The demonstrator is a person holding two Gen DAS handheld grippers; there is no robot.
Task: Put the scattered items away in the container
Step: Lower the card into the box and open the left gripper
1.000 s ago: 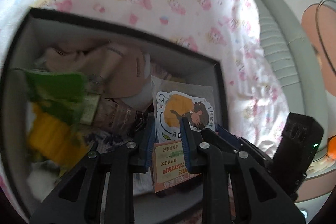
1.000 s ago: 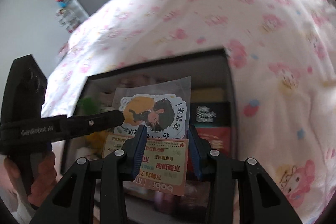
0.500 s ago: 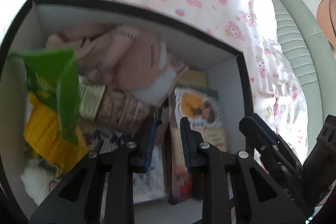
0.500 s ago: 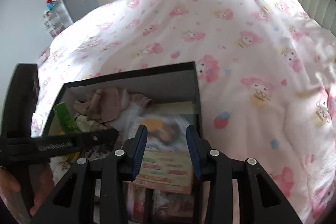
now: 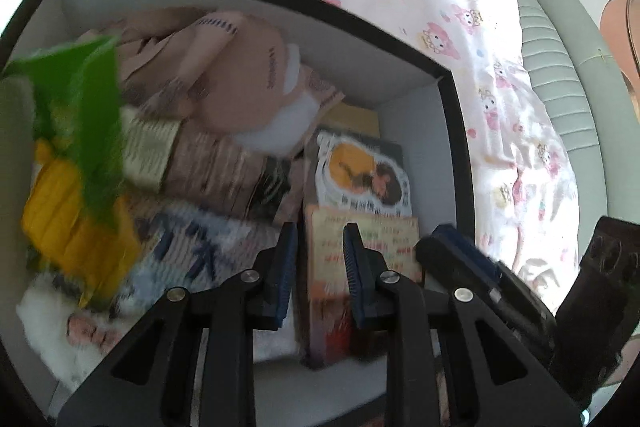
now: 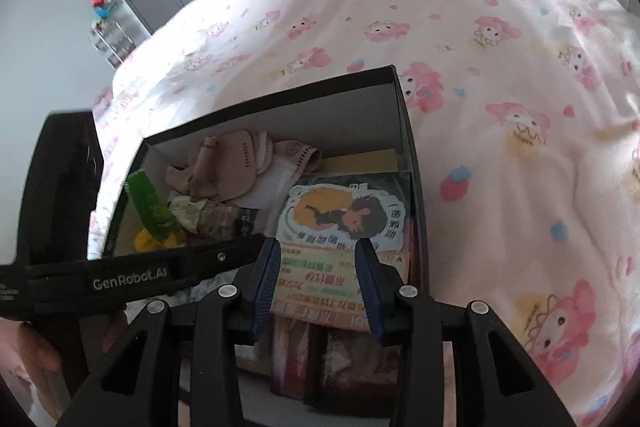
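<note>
A second ago the cartoon sticker sheet [image 6: 344,215] stood upright, pinched in the right tool [image 6: 316,283]; now it lies flat inside the black box [image 6: 404,131] on the bed [image 6: 500,67], on the packets by the right wall — released. The right tool hovers above it, jaws apart with nothing pressed between them. The left tool [image 5: 318,267], jaws narrowly parted and empty, has drifted over the box beside the beige socks [image 5: 240,75] and green packet [image 5: 92,115]. That item looks stowed — judging by the bare bedspread, little remains outside.
</note>
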